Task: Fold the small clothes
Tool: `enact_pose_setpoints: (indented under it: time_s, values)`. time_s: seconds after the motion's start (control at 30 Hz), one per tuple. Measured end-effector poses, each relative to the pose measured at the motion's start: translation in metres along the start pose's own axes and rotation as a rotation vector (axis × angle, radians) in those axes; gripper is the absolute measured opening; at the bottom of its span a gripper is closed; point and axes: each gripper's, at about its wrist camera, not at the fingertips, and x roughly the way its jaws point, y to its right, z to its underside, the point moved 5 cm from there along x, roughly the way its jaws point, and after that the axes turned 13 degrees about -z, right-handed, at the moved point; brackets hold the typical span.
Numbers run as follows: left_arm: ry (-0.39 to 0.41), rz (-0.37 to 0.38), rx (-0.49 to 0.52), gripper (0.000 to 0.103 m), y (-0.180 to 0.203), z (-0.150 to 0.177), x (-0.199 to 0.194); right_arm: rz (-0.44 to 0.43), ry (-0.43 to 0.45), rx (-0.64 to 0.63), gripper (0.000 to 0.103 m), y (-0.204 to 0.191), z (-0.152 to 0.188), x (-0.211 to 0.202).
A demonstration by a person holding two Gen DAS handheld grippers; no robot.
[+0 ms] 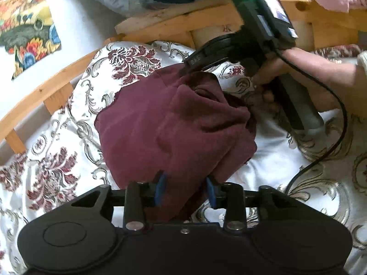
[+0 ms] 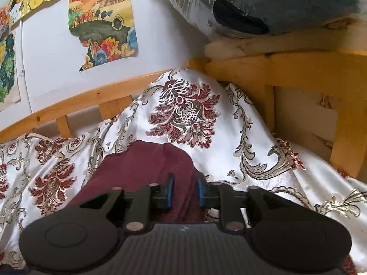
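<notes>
Both grippers: black plastic bodies w/ round side discs, silver screw heads, blue pads on the jaws. Right gripper [image 1: 183, 72] has grey handle, black cable, green LED, small screen. Left gripper [image 1: 185, 189] looks the same.

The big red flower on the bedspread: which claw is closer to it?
Right. The right claw sits at the far edge of the maroon cloth, just short of the flower. The left claw is at its near end, the whole cloth between.
</notes>
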Motion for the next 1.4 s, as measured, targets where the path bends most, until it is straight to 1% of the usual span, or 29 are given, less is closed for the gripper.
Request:
enact_pose_setpoints:
  time_s: [0.03,0.07,0.1,0.13,0.17,0.23,0.27,0.3,0.33,0.4,0.47,0.5,0.57,0.63,0.73,0.8,0.87,0.93,1.03,1.17,1.23,1.33,1.4]
  values:
    - [-0.003,0.012,-0.022,0.052,-0.002,-0.001,-0.001,-0.006,0.002,0.007,0.049,0.000,0.000,-0.004]
    - [-0.005,0.030,-0.048,0.057,-0.005,-0.001,-0.003,-0.013,0.005,0.016,0.052,0.000,0.000,-0.007]
    - [-0.006,0.047,-0.068,0.066,-0.006,-0.001,-0.005,-0.022,0.007,0.024,0.056,0.000,0.001,-0.011]
    - [-0.008,0.067,-0.096,0.072,-0.009,-0.002,-0.007,-0.030,0.009,0.031,0.062,-0.001,0.001,-0.016]
    - [-0.010,0.078,-0.117,0.074,-0.011,-0.002,-0.009,-0.035,0.011,0.033,0.065,-0.003,0.000,-0.019]
    - [-0.007,0.099,-0.159,0.082,-0.017,-0.002,-0.013,-0.042,0.020,0.040,0.075,-0.006,-0.001,-0.024]
    - [0.000,0.104,-0.179,0.084,-0.020,-0.003,-0.016,-0.051,0.024,0.048,0.077,-0.007,-0.003,-0.026]
    - [0.011,0.108,-0.206,0.088,-0.025,-0.004,-0.020,-0.061,0.028,0.060,0.082,-0.008,-0.004,-0.028]
    - [0.025,0.108,-0.237,0.091,-0.031,-0.004,-0.024,-0.067,0.032,0.070,0.089,-0.009,-0.005,-0.030]
    - [0.048,0.096,-0.299,0.100,-0.045,-0.006,-0.028,-0.076,0.027,0.081,0.095,-0.013,-0.006,-0.033]
    - [0.069,0.069,-0.378,0.102,-0.061,-0.007,-0.030,-0.086,0.007,0.078,0.099,-0.019,-0.006,-0.033]
    - [0.066,0.053,-0.410,0.102,-0.067,-0.007,-0.028,-0.093,-0.009,0.069,0.102,-0.022,-0.005,-0.032]
    - [0.029,0.018,-0.455,0.102,-0.076,-0.006,-0.018,-0.105,-0.060,0.041,0.103,-0.028,-0.001,-0.028]
    - [-0.030,-0.006,-0.491,0.102,-0.083,-0.004,-0.005,-0.104,-0.141,-0.001,0.103,-0.031,0.006,-0.021]
    - [-0.138,0.004,-0.558,0.102,-0.088,0.004,0.020,-0.087,-0.267,-0.030,0.103,-0.028,0.021,-0.013]
    - [-0.225,0.019,-0.601,0.102,-0.090,0.012,0.034,-0.089,-0.314,-0.012,0.103,-0.022,0.027,-0.010]
    - [-0.303,0.016,-0.635,0.102,-0.090,0.021,0.045,-0.111,-0.313,0.004,0.103,-0.016,0.031,-0.012]
    - [-0.329,0.031,-0.662,0.102,-0.091,0.029,0.049,-0.124,-0.312,0.016,0.103,-0.013,0.031,-0.014]
    - [-0.327,0.034,-0.668,0.102,-0.093,0.035,0.048,-0.128,-0.288,0.033,0.103,-0.013,0.030,-0.016]
    - [-0.323,0.020,-0.648,0.102,-0.091,0.035,0.047,-0.137,-0.204,0.066,0.103,-0.013,0.020,-0.019]
    - [-0.322,0.020,-0.644,0.102,-0.090,0.034,0.047,-0.114,-0.166,0.064,0.103,-0.013,0.016,-0.020]
    - [-0.323,0.024,-0.641,0.102,-0.090,0.035,0.047,-0.053,-0.141,0.047,0.103,-0.010,0.014,-0.020]
    - [-0.322,0.028,-0.640,0.102,-0.091,0.036,0.047,-0.016,-0.121,0.059,0.103,-0.005,0.013,-0.021]
